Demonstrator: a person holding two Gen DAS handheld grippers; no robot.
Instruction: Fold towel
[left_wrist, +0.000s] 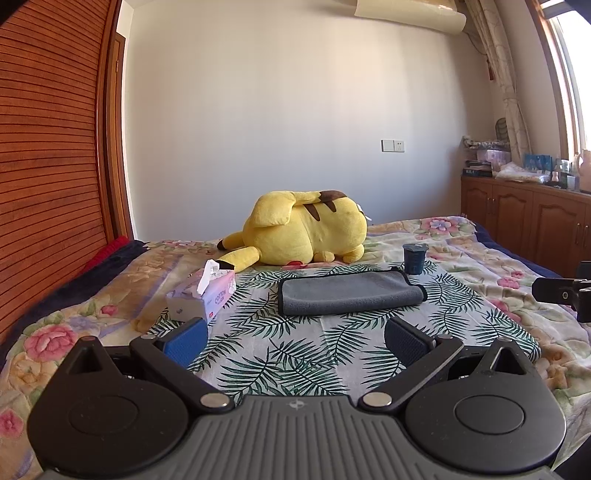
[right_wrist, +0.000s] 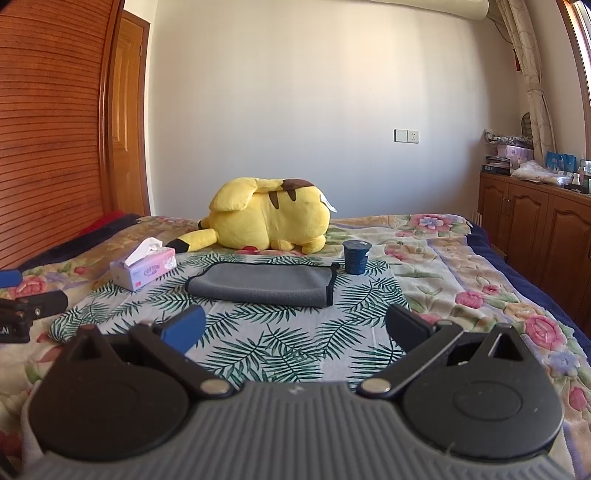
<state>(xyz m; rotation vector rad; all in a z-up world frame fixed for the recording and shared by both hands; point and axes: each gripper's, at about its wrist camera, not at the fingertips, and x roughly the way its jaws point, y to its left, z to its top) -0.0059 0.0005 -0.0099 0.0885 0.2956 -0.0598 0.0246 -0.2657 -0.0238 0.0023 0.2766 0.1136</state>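
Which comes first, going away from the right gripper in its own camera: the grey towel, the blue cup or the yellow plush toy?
From the right gripper:
1. grey towel, straight ahead, already folded.
2. blue cup, beyond its right end.
3. yellow plush toy, farthest, toward the wall.

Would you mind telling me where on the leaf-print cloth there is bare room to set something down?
The widest free patch lies between the grey towel and the open left gripper. The far side is crowded: the tissue box at far left, the dark cup at the towel's far right corner, and the yellow plush behind.

Grey towel (left_wrist: 351, 293) folded flat on leaf-print cloth (left_wrist: 295, 354)
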